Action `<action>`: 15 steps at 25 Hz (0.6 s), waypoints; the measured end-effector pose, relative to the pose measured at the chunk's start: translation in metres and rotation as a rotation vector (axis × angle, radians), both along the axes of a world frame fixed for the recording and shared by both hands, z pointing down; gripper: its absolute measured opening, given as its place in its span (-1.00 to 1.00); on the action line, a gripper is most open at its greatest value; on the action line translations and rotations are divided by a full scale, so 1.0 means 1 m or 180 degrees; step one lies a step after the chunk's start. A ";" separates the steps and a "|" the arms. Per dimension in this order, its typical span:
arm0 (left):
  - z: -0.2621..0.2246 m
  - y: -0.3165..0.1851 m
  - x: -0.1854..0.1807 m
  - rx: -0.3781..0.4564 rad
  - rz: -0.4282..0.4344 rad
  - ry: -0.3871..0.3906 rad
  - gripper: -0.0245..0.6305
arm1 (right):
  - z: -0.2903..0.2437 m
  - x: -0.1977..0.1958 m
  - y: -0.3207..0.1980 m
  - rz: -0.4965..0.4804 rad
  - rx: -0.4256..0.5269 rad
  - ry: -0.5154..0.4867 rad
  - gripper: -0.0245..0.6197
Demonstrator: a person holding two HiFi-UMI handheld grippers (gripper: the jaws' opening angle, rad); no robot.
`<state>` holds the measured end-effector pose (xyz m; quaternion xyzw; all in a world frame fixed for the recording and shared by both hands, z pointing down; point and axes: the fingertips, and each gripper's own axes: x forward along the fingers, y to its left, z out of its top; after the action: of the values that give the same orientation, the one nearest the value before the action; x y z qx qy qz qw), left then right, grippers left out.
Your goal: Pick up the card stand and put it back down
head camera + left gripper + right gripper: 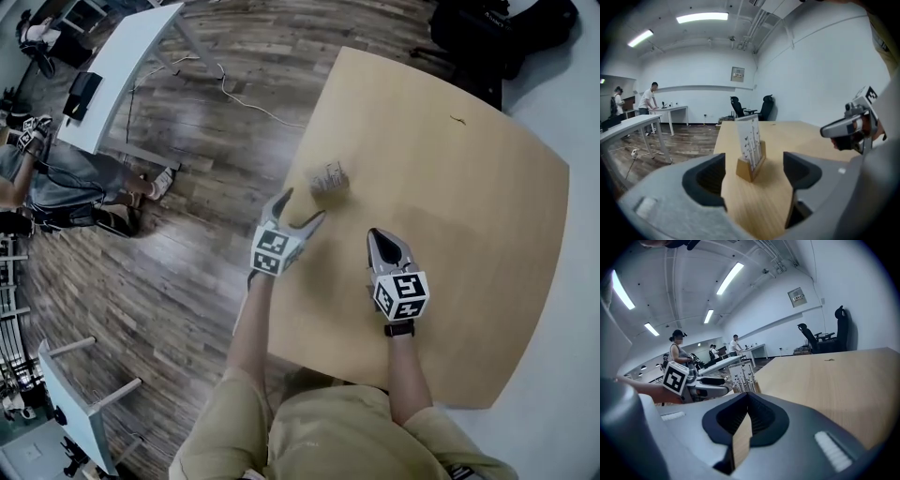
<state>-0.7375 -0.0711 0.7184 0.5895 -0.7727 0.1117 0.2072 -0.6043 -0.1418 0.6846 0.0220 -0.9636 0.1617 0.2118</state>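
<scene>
**Left gripper view: my jaws stand wide, the card stand just ahead of the gap**

In the left gripper view, my left gripper point(755, 172) has its jaws spread wide. Only bare table top lies between the pads. The card stand point(750, 157) sits just beyond the tips, in line with the gap, and neither jaw touches it. It is a small wooden block holding a white card upright, the card printed with small dark marks.

In the right gripper view, my right gripper point(747, 398) has its jaws pressed together with nothing between them. Past them to the left I see the card stand point(743, 377) and the left gripper point(710, 386) beside it.

From the head view, the left gripper point(302, 208) points up and to the right at the card stand point(330, 178). The stand is on the light wooden table point(469, 244), near the table's left edge. The right gripper point(382, 236) hovers over the table, to the right of the left one and apart from the stand.

Beyond the table lie a dark plank floor point(187, 262) and a white desk point(117, 66) with a person point(66, 183) beside it.
</scene>
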 end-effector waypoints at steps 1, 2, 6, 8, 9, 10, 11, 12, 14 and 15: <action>0.006 -0.007 -0.006 -0.0024 0.0011 0.0013 0.24 | 0.003 -0.002 -0.002 -0.0020 0.0003 0.0012 -0.90; 0.012 -0.013 -0.011 -0.0047 0.0035 0.0020 0.24 | 0.005 -0.004 -0.002 -0.0046 0.0008 0.0023 -0.90; 0.037 -0.037 -0.028 -0.0186 0.0154 0.0001 0.24 | 0.011 -0.012 -0.003 -0.0173 0.0042 0.0029 -0.90; 0.045 -0.050 -0.032 -0.0258 0.0241 -0.0026 0.24 | 0.014 -0.014 -0.007 -0.0195 0.0056 0.0031 -0.90; 0.047 -0.057 -0.032 -0.0270 0.0297 -0.0039 0.21 | 0.015 -0.015 -0.010 -0.0191 0.0048 0.0032 -0.90; 0.048 -0.064 -0.031 -0.0268 0.0353 -0.0055 0.17 | 0.016 -0.016 -0.012 -0.0176 0.0025 0.0025 -0.90; 0.048 -0.070 -0.031 -0.0270 0.0400 -0.0085 0.10 | 0.017 -0.017 -0.015 -0.0151 -0.0015 0.0006 -0.90; 0.049 -0.075 -0.030 -0.0290 0.0436 -0.0129 -0.02 | 0.017 -0.017 -0.016 -0.0118 -0.0064 -0.0026 -0.90; 0.051 -0.079 -0.028 -0.0384 0.0491 -0.0224 -0.24 | 0.013 -0.017 -0.019 -0.0046 -0.0145 -0.0102 -0.90; 0.053 -0.080 -0.027 -0.0438 0.0521 -0.0265 -0.41 | 0.010 -0.016 -0.020 -0.0020 -0.0160 -0.0129 -0.90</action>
<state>-0.7641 -0.1508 0.7712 0.6298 -0.7205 0.2054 0.2050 -0.6206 -0.1618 0.6950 0.0103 -0.9634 0.1856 0.1932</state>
